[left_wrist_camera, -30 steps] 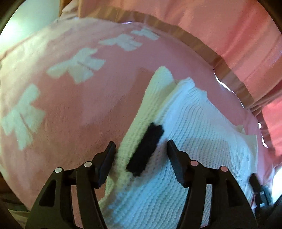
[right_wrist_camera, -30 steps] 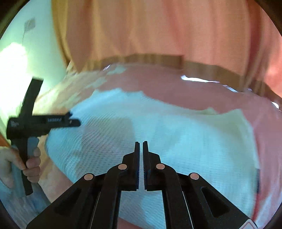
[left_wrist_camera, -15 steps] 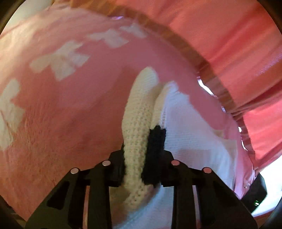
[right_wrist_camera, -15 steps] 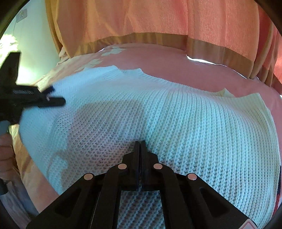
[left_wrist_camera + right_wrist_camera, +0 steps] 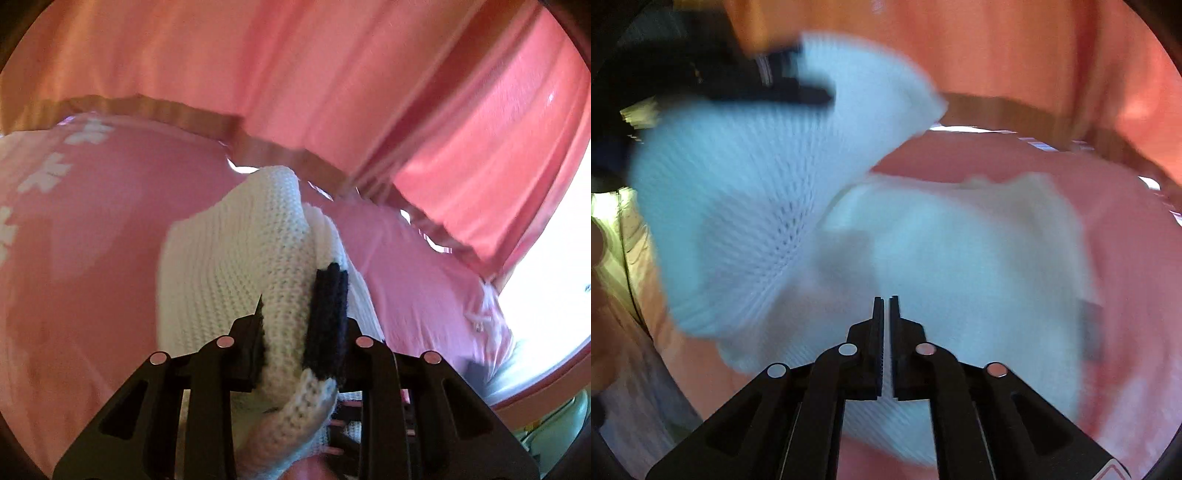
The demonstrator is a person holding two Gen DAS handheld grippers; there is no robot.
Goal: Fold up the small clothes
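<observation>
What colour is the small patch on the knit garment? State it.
Black patch, on the white knit garment; left wrist view shows it best.

Left gripper [image 5: 301, 332], matte black plastic, angular fingers with triangular cut-outs behind the tips, round silver pivot pins along each linkage, right gripper [image 5: 885, 347] likewise black, ribbed inner pads, four silver pins, red-edged sticker near its base

Pink bedspread [image 5: 92, 240] with white bow shapes [image 5: 46, 173] at far left, spread across the bed. Salmon-pink curtains [image 5: 295, 62] hanging behind, with a brown hem band [image 5: 184, 114] just above the bedspread. Bright daylight [image 5: 554, 258] at right, past the curtain's edge.
</observation>
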